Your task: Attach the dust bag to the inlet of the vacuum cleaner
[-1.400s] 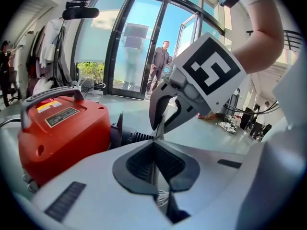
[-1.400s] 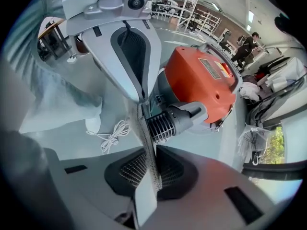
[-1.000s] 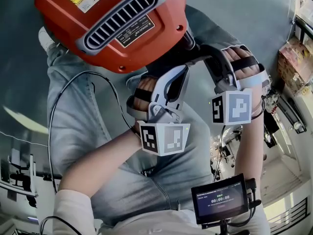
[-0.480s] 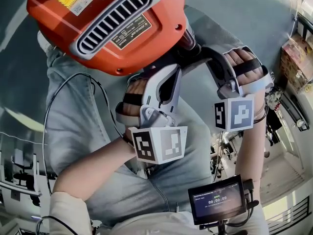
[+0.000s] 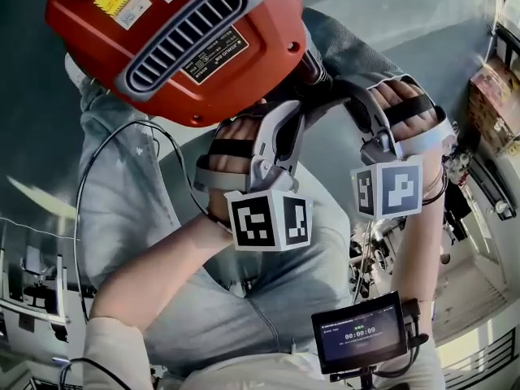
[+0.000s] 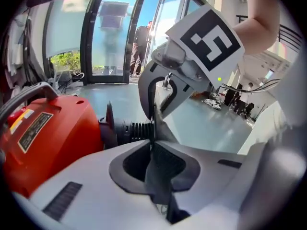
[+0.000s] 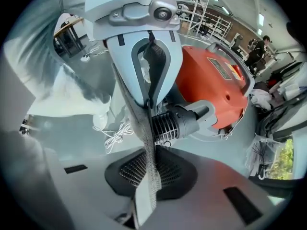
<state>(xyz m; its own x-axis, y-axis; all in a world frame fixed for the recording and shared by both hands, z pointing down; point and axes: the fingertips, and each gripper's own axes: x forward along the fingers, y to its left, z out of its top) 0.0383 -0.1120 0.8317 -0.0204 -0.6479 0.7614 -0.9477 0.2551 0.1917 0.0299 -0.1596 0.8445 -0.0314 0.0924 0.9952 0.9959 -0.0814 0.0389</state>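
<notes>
The grey fabric dust bag (image 7: pixel 139 123), pinched tight in left gripper (image 6: pixel 153 145) and right gripper (image 7: pixel 152 152) fingers, is best stretched squarely over the centre-frame black ribbed inlet (image 7: pixel 175 124).

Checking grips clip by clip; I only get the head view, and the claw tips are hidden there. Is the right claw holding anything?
Observer: Yes, the right claw is shut on a strip of grey woven dust bag fabric.
Operator: And the left one?
Observer: The left claw is shut on that same strip, further along.
Operator: Is it on the inlet?
Observer: Not visibly; it runs straight past the black ribbed vacuum inlet, not round it.
</notes>
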